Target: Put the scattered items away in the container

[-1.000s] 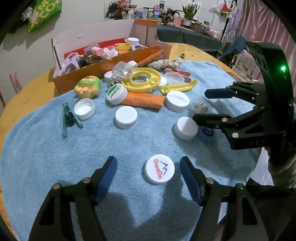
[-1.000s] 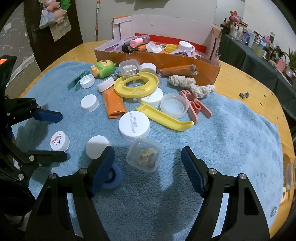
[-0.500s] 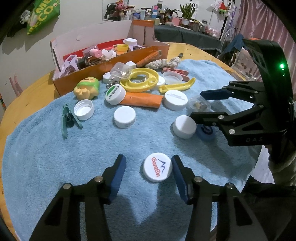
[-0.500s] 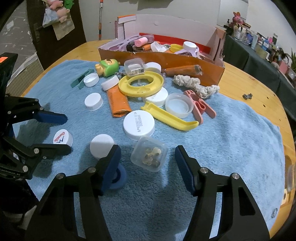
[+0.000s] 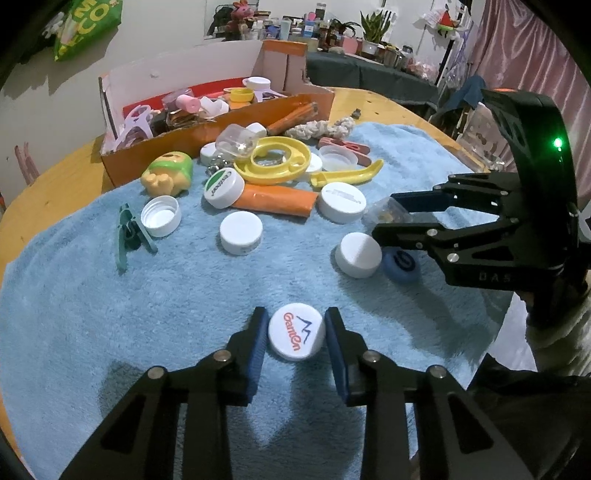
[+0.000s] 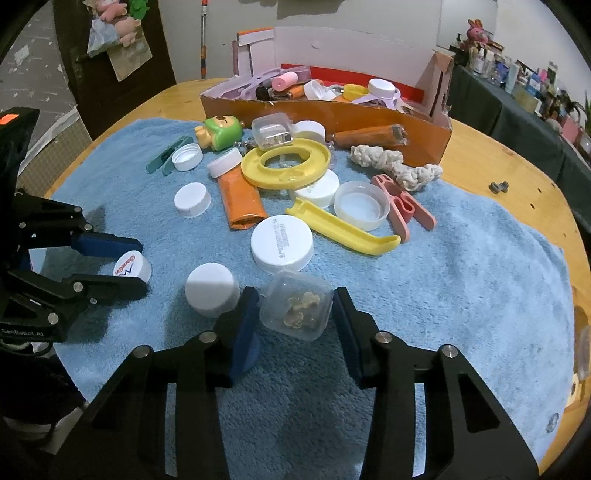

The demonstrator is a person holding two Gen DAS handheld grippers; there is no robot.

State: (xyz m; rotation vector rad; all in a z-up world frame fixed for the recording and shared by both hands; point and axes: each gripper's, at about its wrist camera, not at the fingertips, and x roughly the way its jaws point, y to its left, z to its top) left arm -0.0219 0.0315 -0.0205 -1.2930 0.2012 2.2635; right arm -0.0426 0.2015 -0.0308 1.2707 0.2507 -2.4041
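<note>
Soft blue towel [image 5: 155, 314] covers a round wooden desk [image 6: 509, 158], and small things lie all over it. Closest in the left wrist view, the left tool [image 5: 295, 338] has its two blue pads shut on a white cap [image 5: 296, 331] with "GanTen" written on it in red and blue; the cap sits on the towel. Closest in the right wrist view, the right tool [image 6: 293, 314] has a little clear box [image 6: 296, 310] with tan bits inside between its pads, and the pads are closing; they sit right at the sides of the box, but I cannot tell if they press on it. Just left of that box is a plain white cap [image 6: 211, 289], and a blue cap [image 5: 400, 264] lies beside it. A bit farther is a big white lid [image 6: 282, 243] with tiny grey print too small to read. Past it are a yellow scoop [image 6: 343, 230], an orange tube [image 6: 240, 203], a pink clip [image 6: 402, 208], a yellow ring [image 6: 286, 166] and a green clip [image 5: 127, 236]. One white cap with a green top [image 5: 223, 187] says "Cestbon". A green and yellow toy [image 6: 219, 133] and a rope knot [image 6: 395, 166] lie near the orange cardboard box [image 6: 332, 112], which stands at the far edge and already holds caps and bottles. High on the wall hangs a green bag [image 5: 86, 26] with letters "CO".
</note>
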